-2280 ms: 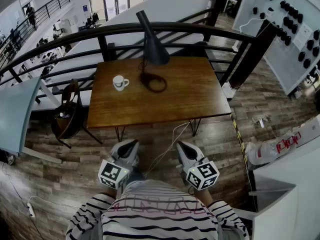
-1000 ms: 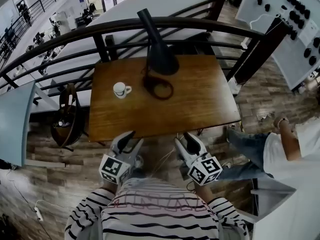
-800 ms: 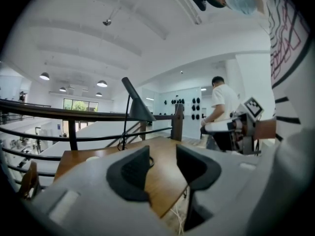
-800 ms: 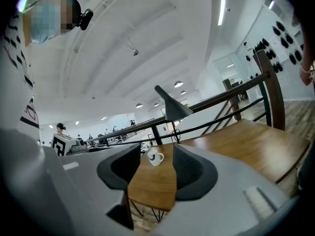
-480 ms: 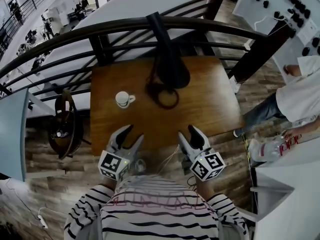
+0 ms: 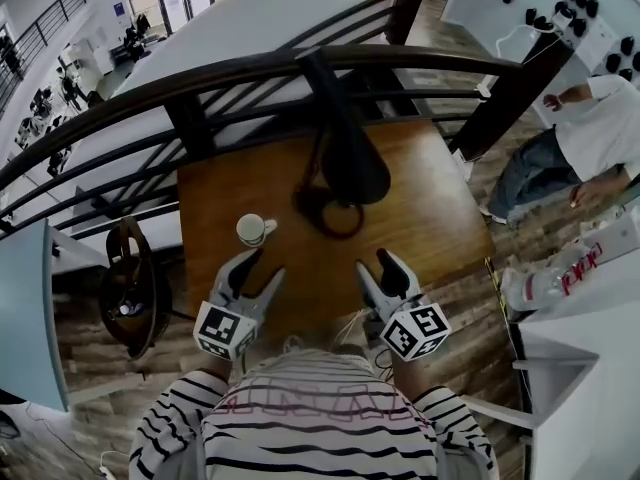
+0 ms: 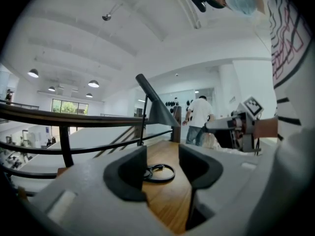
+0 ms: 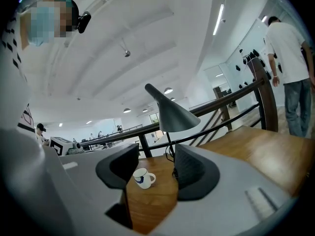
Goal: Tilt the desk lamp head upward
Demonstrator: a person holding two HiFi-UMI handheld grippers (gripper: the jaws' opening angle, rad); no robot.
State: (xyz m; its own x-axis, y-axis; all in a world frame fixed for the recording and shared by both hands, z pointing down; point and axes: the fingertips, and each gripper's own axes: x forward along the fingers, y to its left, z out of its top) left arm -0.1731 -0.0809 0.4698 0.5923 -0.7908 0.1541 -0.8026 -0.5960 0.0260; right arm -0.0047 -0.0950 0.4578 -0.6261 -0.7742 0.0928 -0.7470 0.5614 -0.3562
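Observation:
The desk lamp stands at the back middle of the wooden table (image 6: 430, 218), its dark cone head (image 6: 352, 166) pointing down over the ring base (image 6: 330, 211). Both grippers hover over the table's near edge, well short of the lamp. My left gripper (image 6: 260, 271) is open and has just been opening, with nothing between its jaws. In the left gripper view the lamp head (image 7: 160, 113) and base (image 7: 158, 172) lie ahead of that gripper (image 7: 162, 168). My right gripper (image 6: 375, 265) is open too, its jaws having just widened, and it faces the lamp head (image 8: 172, 113).
A white mug (image 6: 252, 230) stands left of the lamp, and shows between the right gripper's jaws as a mug (image 8: 142, 178) farther off. A dark railing (image 6: 200, 73) runs behind the table. A chair (image 6: 130, 288) stands at the left. A person (image 6: 580, 128) stands at the right.
Both grippers have moved forward from in front of the table to over its near edge, and their jaws have spread. The person at the right has shifted.

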